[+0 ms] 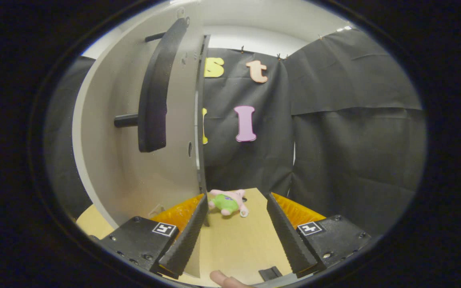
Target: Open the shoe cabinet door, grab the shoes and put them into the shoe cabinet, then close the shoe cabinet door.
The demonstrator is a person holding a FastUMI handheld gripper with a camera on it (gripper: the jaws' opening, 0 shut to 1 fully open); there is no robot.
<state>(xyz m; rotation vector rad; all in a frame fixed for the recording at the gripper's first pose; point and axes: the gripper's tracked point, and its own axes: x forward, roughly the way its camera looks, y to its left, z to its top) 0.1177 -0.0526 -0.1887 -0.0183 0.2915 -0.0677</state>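
Note:
The shoe cabinet door (126, 168), a pale panel, stands to the left, seen almost edge-on, with a long black handle (156, 92) on two pegs. Its dark edge (201, 140) runs down to my left fingertip (202, 206); I cannot tell whether they touch. My gripper (237, 199) is open with nothing between its fingers. Just beyond the fingertips, a small pink and green soft shoe (228, 203) lies on the wooden tabletop (234, 244). The cabinet's inside is hidden behind the door.
A person's fingertip (224, 280) shows under the gripper, beside a small black piece (270, 273) on the tabletop. Black cloth walls (354, 140) close in the far and right sides beyond the table's end.

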